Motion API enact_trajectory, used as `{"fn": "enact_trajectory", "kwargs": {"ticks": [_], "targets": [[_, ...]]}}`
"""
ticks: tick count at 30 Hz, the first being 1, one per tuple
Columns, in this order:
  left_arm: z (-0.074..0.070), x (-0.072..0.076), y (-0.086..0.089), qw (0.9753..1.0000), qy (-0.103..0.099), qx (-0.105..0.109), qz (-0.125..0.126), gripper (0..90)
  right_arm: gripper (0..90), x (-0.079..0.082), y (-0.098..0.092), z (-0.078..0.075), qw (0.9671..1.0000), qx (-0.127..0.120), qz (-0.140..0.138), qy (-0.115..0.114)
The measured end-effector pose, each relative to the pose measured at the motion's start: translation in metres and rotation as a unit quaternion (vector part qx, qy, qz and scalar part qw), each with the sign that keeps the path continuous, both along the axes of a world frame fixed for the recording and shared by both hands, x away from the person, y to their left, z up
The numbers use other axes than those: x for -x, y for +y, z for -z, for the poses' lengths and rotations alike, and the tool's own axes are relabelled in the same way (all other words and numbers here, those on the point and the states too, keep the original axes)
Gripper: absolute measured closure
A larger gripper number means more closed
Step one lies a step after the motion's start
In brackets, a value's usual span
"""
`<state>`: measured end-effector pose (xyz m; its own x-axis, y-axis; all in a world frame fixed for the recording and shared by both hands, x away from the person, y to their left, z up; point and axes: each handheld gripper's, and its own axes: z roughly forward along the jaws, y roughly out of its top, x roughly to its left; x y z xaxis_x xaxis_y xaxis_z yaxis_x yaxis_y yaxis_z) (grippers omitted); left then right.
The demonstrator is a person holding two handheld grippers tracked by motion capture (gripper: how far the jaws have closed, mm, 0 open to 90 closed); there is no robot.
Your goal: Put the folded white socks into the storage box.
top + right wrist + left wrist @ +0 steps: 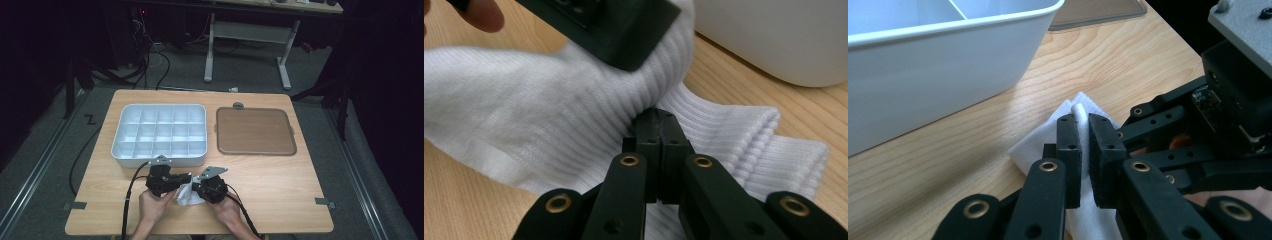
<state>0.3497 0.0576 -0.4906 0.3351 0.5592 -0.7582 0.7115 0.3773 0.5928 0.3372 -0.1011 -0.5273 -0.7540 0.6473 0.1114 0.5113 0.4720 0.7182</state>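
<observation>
We find a white ribbed sock (187,196) lying on the desk (280,190), just in front of the white compartment tray (159,134) near its front right corner. The left hand-held gripper (1083,137) has its jaws narrowed on a raised fold of the sock. The right hand-held gripper (659,125) has its jaws pressed together on the fabric. Both meet over the sock. A brown lid (255,131) lies flat just right of the tray.
</observation>
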Motion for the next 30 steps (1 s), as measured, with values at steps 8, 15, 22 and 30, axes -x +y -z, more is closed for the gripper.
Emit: {"fn": "enact_trajectory", "kwargs": {"ticks": [8, 15, 22, 30], "targets": [[0.005, 0.0, -0.006, 1.0, -0.001, 0.002, -0.005, 85.1, 90.0, 0.005, 0.004, -0.001, 0.9999, 0.008, -0.01, -0.002], [0.004, 0.002, -0.006, 0.9997, -0.005, -0.022, -0.012, 85.1, 84.8, 0.012, 0.002, -0.014, 0.9989, 0.039, 0.001, -0.025], [0.003, 0.0, -0.007, 0.9995, 0.006, -0.026, -0.018, 85.1, 77.5, 0.009, -0.031, -0.031, 0.9986, 0.0, 0.046, -0.024], [0.004, 0.004, -0.002, 0.9993, 0.001, -0.027, -0.027, 85.0, 72.3, 0.014, -0.054, -0.028, 0.9966, -0.006, 0.082, -0.008]]}}
